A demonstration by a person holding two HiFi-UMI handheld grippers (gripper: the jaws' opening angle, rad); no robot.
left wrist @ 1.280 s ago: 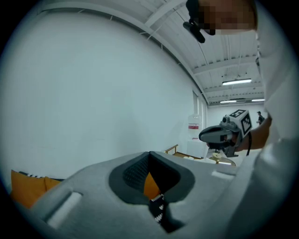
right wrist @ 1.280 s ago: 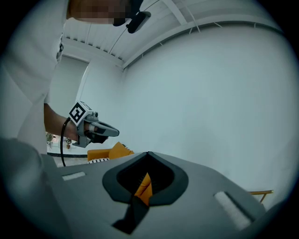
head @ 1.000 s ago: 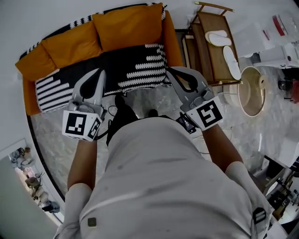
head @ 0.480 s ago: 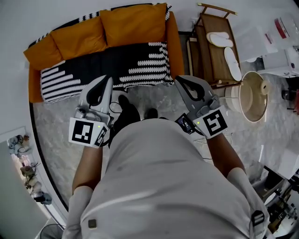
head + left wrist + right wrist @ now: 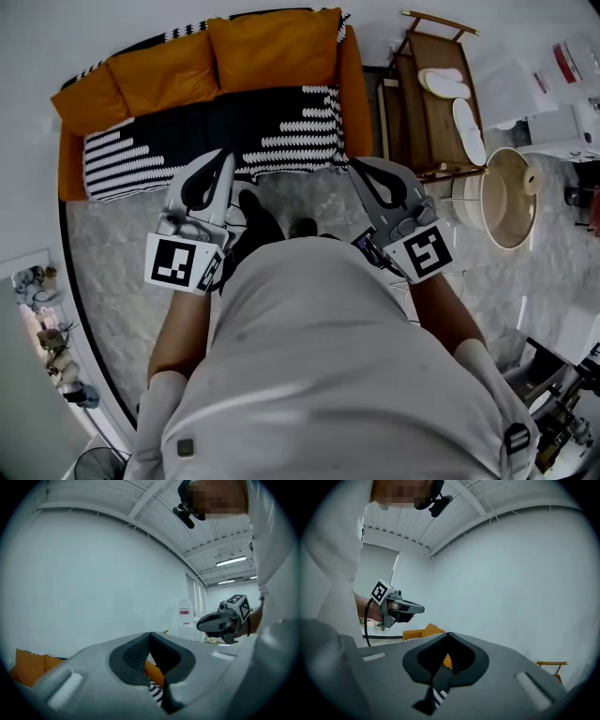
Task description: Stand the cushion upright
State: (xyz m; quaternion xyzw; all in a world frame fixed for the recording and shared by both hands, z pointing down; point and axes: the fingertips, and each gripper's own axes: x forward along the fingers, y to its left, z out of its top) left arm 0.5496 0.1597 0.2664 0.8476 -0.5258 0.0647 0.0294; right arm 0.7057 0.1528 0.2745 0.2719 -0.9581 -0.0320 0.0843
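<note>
Cushions (image 5: 164,75), three orange ones, sit propped along the back of the sofa (image 5: 352,84) at the top of the head view. Left gripper (image 5: 225,161) and right gripper (image 5: 356,169) both have jaws pinched together on nothing, mid-frame by the front edge of the striped blanket (image 5: 281,122).

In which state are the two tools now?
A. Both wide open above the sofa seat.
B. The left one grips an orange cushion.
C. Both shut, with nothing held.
C: the jaws of the left tool and of the right tool meet at their tips with nothing between them, and both are held in front of the sofa.
</note>
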